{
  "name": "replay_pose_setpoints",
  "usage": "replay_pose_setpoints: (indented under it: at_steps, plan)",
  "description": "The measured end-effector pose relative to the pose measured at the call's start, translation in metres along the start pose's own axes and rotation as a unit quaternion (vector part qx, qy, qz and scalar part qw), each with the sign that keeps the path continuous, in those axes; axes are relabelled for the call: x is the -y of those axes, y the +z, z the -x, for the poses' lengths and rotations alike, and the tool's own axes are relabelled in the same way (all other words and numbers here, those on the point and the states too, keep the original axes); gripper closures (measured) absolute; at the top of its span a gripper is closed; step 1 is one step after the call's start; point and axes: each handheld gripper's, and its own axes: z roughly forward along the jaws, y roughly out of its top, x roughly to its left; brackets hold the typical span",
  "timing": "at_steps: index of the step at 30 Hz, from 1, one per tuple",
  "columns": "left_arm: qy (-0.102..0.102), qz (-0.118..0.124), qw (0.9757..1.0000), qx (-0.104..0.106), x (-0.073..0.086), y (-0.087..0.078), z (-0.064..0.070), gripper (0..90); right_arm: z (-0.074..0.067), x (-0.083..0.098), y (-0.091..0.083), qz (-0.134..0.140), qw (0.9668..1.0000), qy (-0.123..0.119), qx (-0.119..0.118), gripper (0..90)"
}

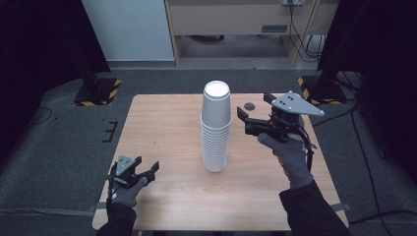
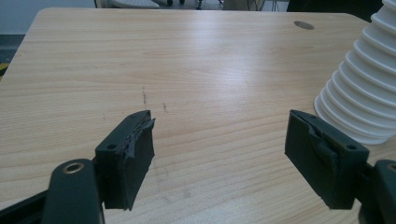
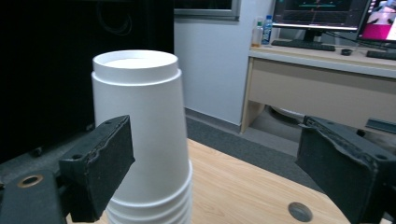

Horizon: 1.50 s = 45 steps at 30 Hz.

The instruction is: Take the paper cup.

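Approaching the top cup [image 3: 135, 135] of the cup stack [image 1: 216, 129], the right gripper [image 1: 255, 112] gapes wide; next, close around it while the left gripper [image 1: 147, 172] rests wide on the table [image 1: 162, 123].

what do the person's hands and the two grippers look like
Both hands wear grey knit gloves, with dark sleeves above them. The left gripper and the right gripper are black, each with two blocky jaws faced with dark, worn padding. A grey three-cornered plate with small dots sits on top of each, larger-looking on the right one, and a black cable trails from the right gripper.
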Motion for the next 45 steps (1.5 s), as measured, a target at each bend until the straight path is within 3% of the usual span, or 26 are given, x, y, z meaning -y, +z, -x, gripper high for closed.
replay_pose_setpoints:
  at_steps: [9,20,45]
  plan:
    - [-0.001,0.002,1.0,0.0,0.0,0.0,0.0,22.6,-0.012,0.003,0.014,0.0,0.9995,0.018,-0.027,11.2]
    - [0.0,0.003,1.0,0.0,-0.001,0.0,0.001,22.5,-0.027,0.01,0.034,-0.009,0.9987,0.022,-0.045,11.2]
    - [0.002,0.003,1.0,-0.002,-0.001,0.0,0.0,22.5,-0.04,0.023,0.076,-0.028,0.9981,0.025,-0.048,10.7]
